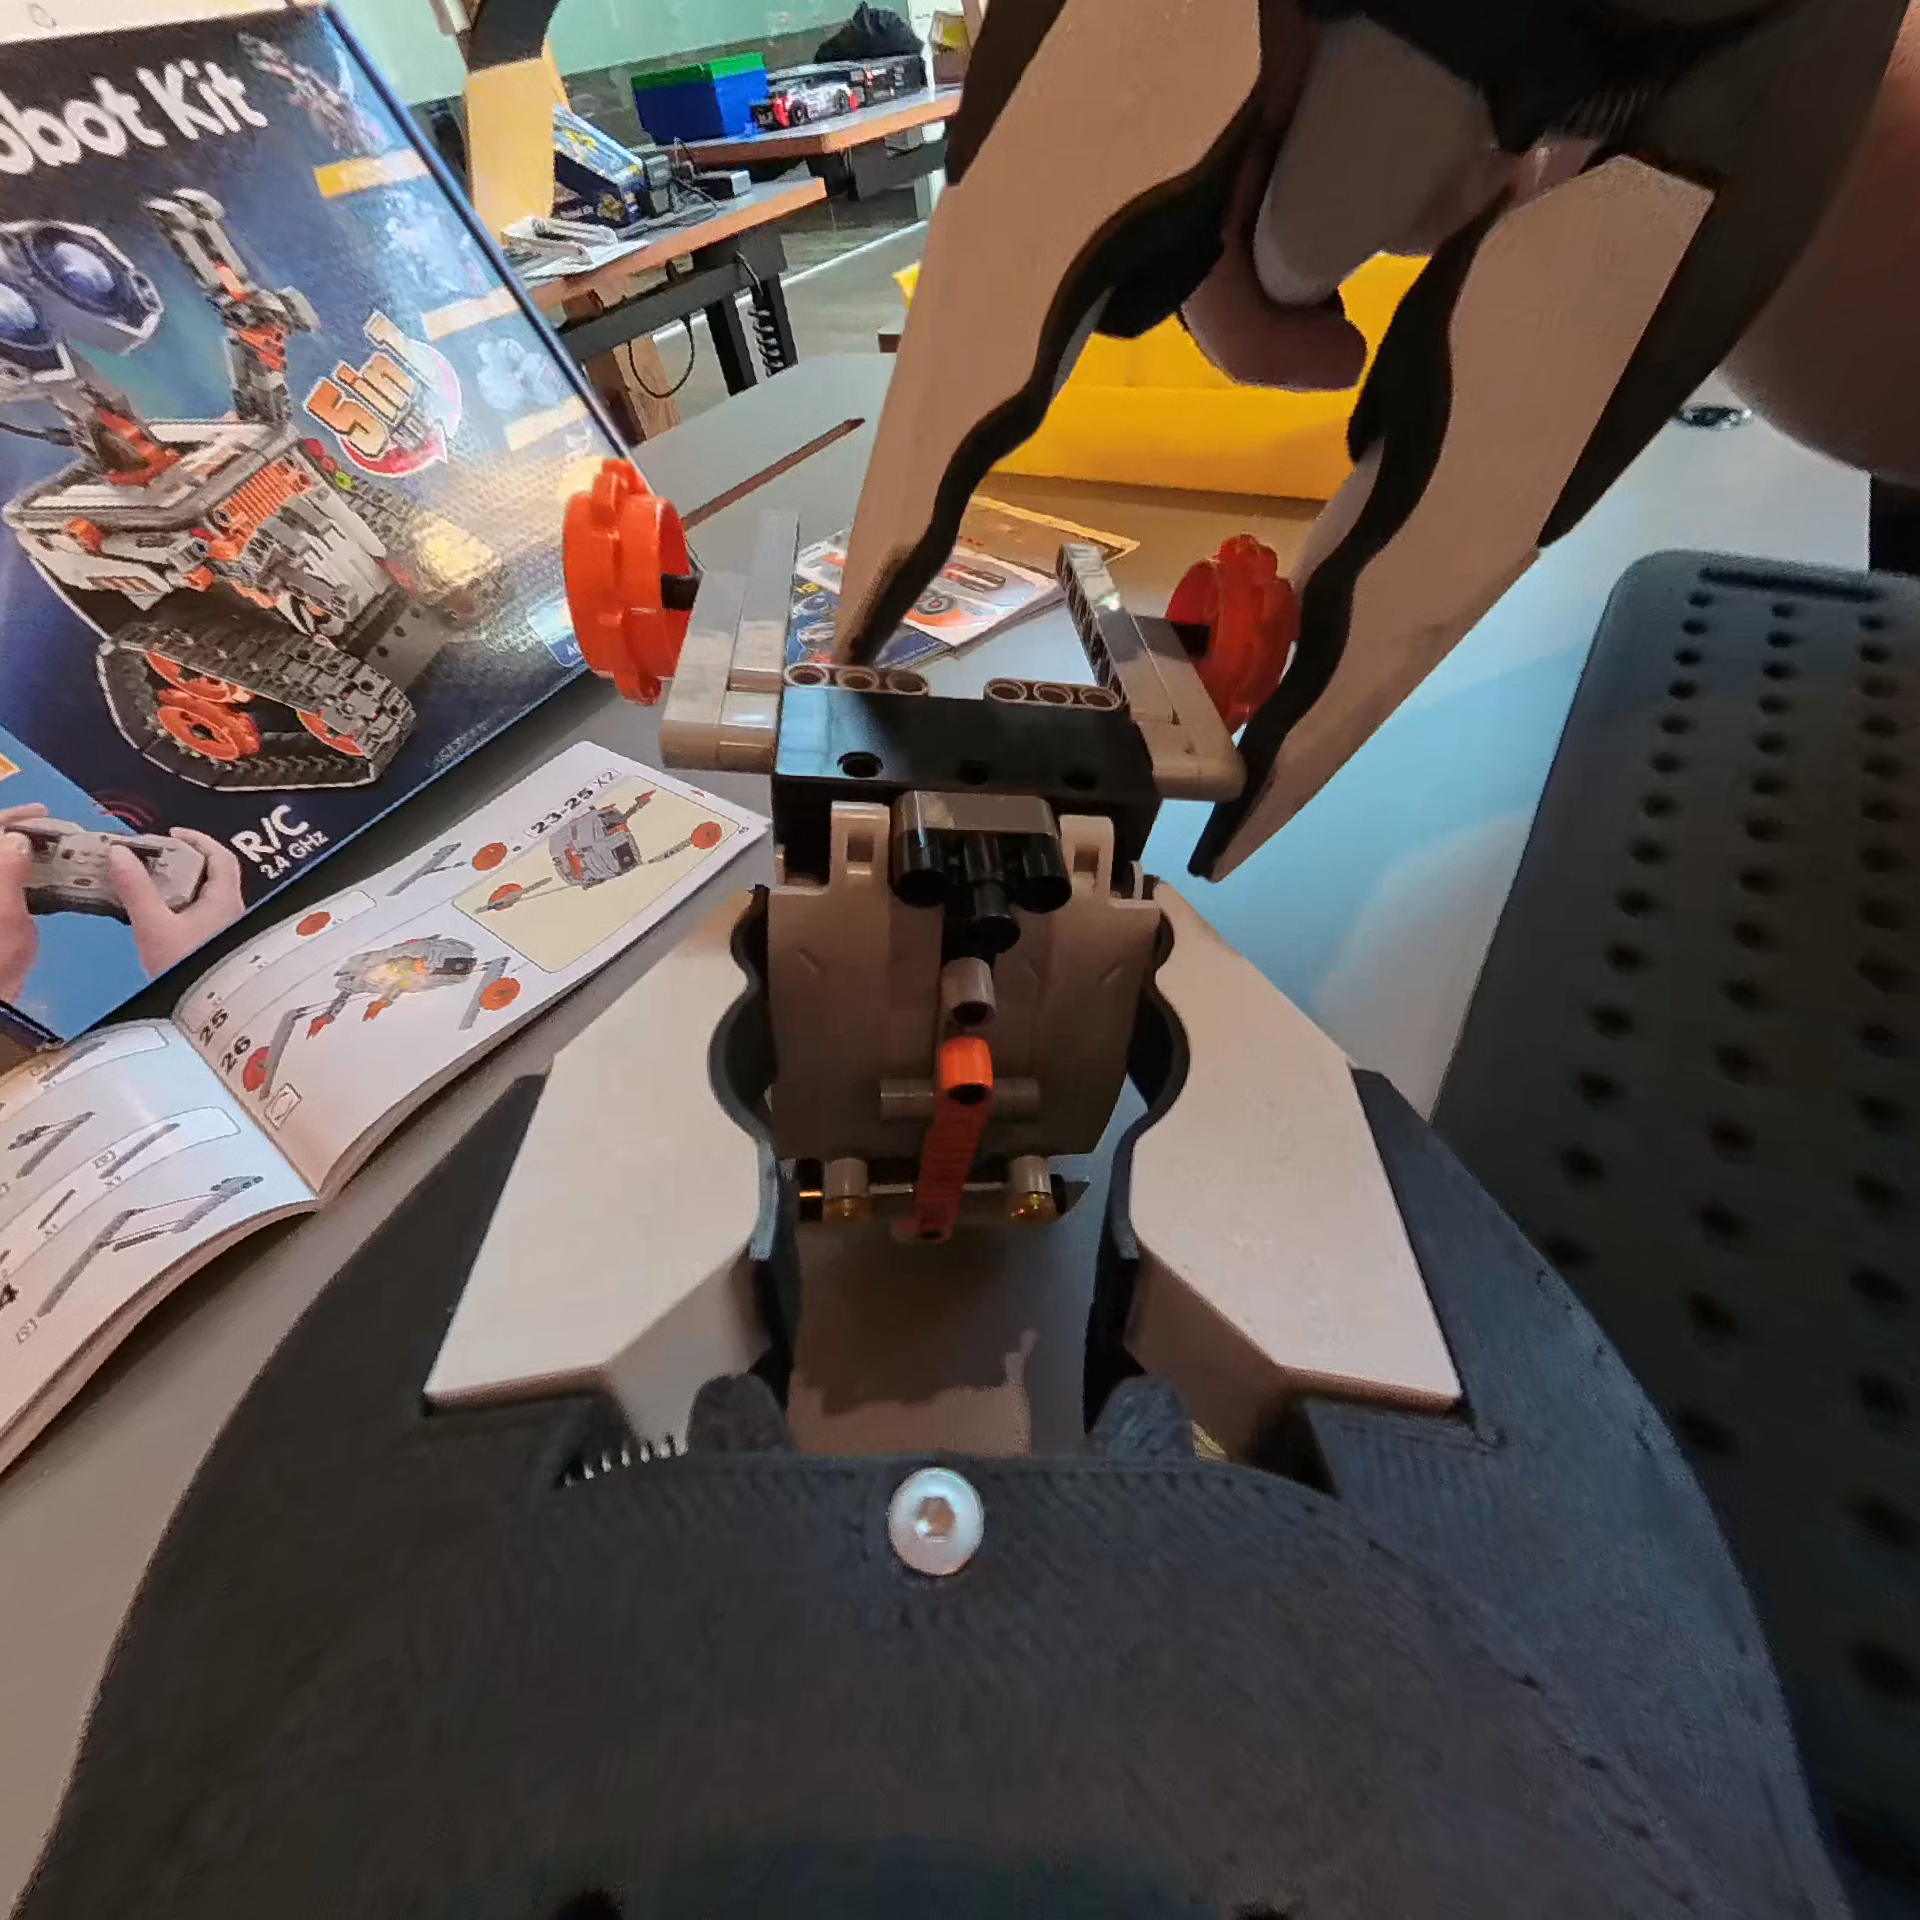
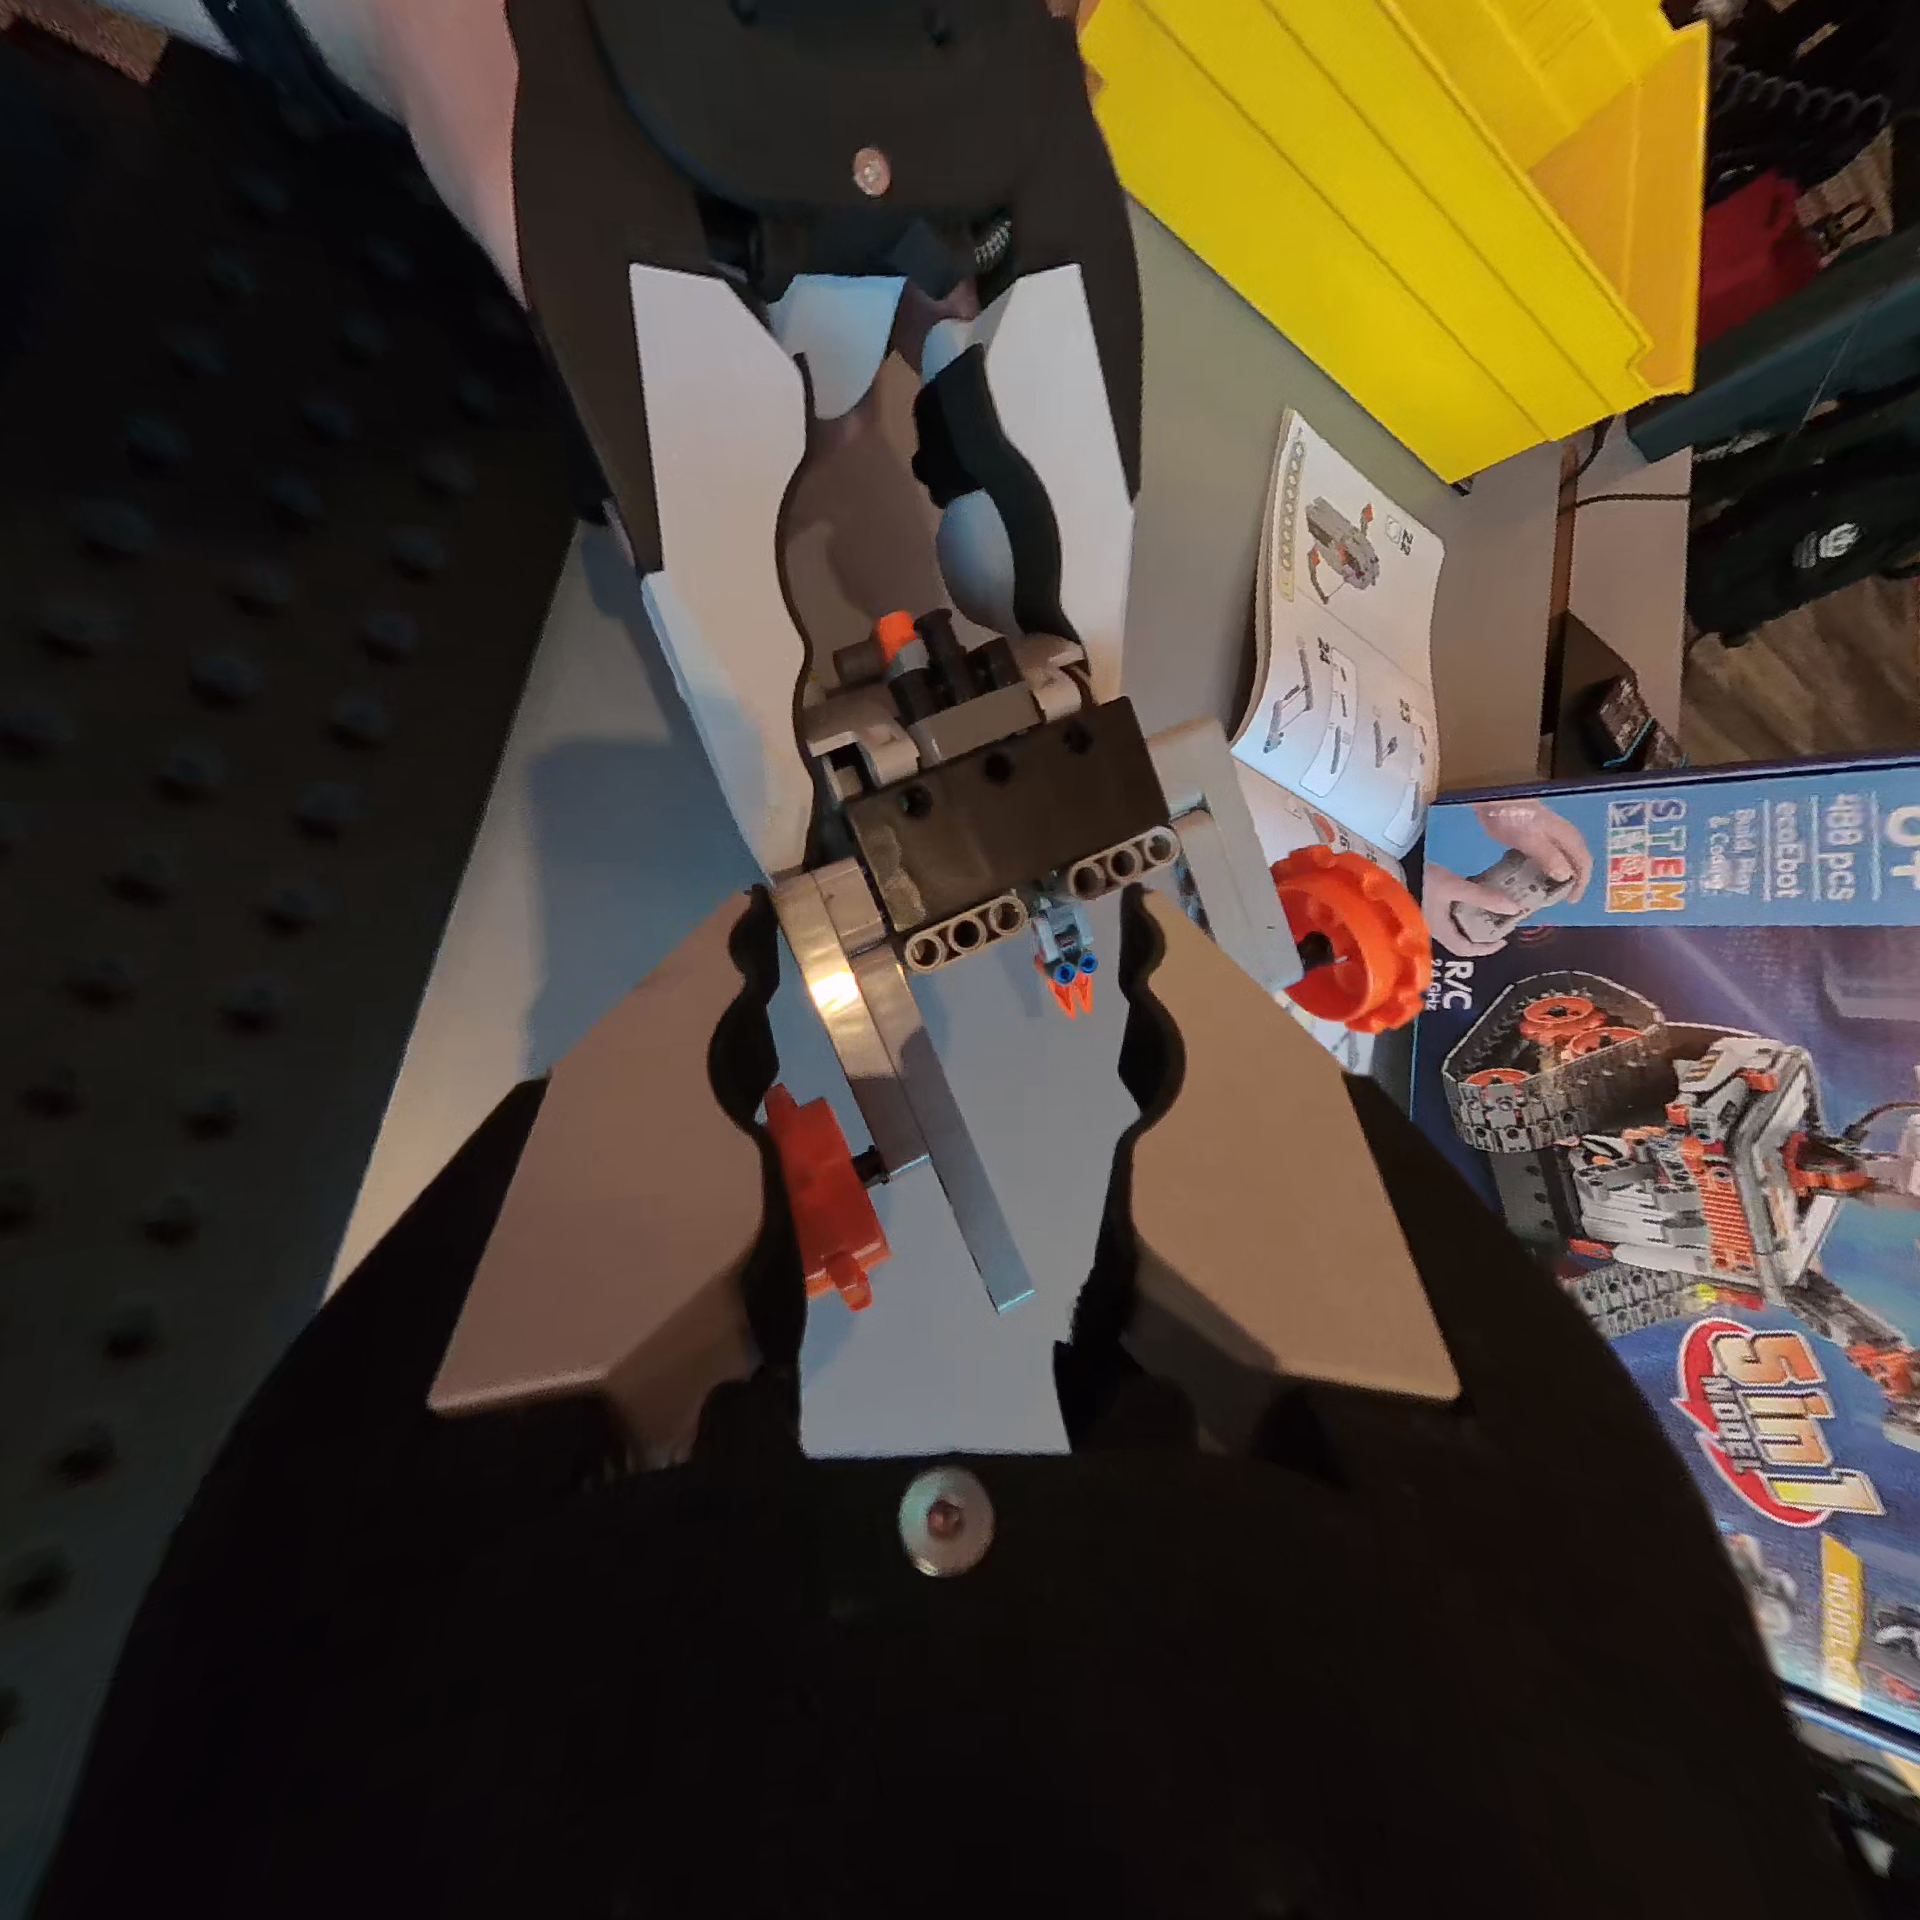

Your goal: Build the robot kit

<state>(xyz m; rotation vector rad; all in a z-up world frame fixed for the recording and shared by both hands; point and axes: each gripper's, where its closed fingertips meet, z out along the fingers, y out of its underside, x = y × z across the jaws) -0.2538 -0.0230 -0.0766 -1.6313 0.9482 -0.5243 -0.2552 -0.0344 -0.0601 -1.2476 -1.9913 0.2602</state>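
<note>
My left gripper [image 1: 956,935] is shut on a grey and black brick model [image 1: 966,738] and holds it up by its grey body. The model has a black block, grey side beams and an orange wheel on each side [image 1: 623,582] [image 1: 1231,623]. My right gripper [image 1: 1039,758] comes from above, open, with one finger at the black block's holed beam and the other by the right grey beam. In the right wrist view, the right gripper [image 2: 951,925] is open around the model's [image 2: 997,821] front end. Its left finger is at the grey beam. The left gripper [image 2: 935,707] grips the model from the far side.
A blue kit box [image 1: 208,416] stands at the left and also shows in the right wrist view [image 2: 1662,1143]. An open instruction booklet [image 1: 416,935] lies on the grey table. A yellow bin [image 2: 1403,208], a black studded mat [image 2: 208,727] and a small orange and blue piece [image 2: 1065,956] are nearby. The grippers are tip to tip, or close to it.
</note>
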